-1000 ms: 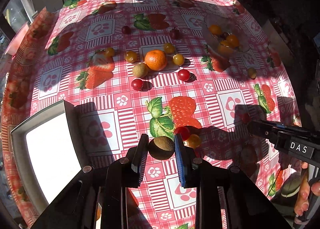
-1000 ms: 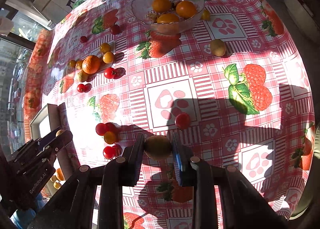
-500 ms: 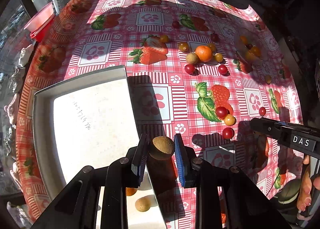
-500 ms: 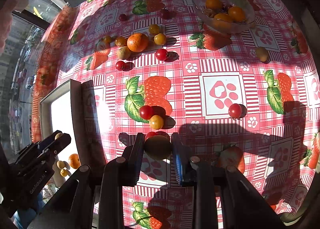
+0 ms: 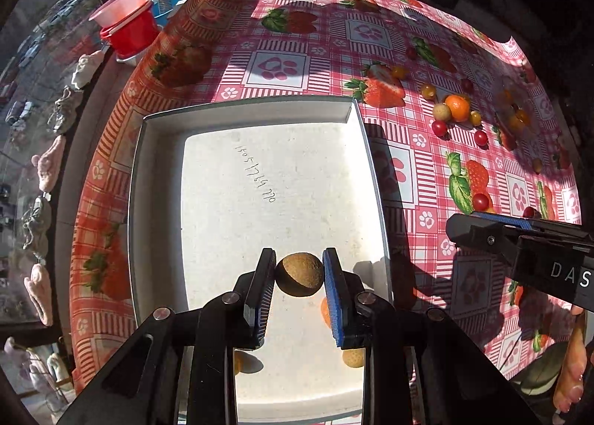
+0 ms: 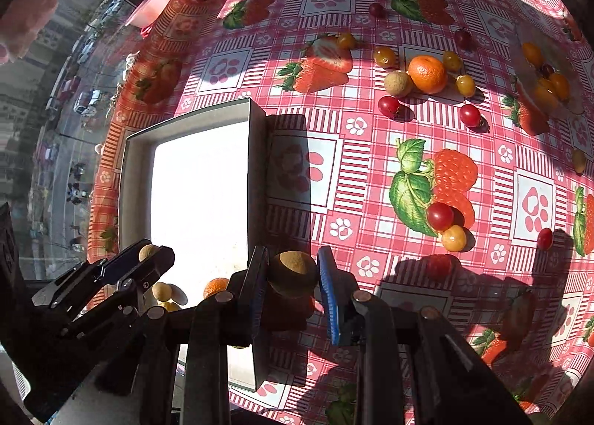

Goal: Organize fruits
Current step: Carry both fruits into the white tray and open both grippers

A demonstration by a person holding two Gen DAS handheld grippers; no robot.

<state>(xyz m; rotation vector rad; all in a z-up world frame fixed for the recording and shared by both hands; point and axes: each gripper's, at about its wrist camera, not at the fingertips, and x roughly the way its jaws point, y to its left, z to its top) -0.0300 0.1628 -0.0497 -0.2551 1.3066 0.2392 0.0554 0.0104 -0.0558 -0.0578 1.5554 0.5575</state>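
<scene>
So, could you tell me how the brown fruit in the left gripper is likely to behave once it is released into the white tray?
The brown fruit looks round, so it will probably roll on the flat floor of the white tray. The raised rim should likely stop it. Its matte, rough-looking skin suggests the left gripper holds it without much slipping, and it seems firm, showing no visible denting between the pads.

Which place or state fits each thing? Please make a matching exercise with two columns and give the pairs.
Things:
1. left gripper
2. white tray
3. orange mandarin
4. glass bowl

Places or states:
a. holds orange fruits, far right of the table
b. on the cloth among small fruits
c. shut on a brown fruit
d. near the table's left edge

Pairs: 1-c, 2-d, 3-b, 4-a
</scene>
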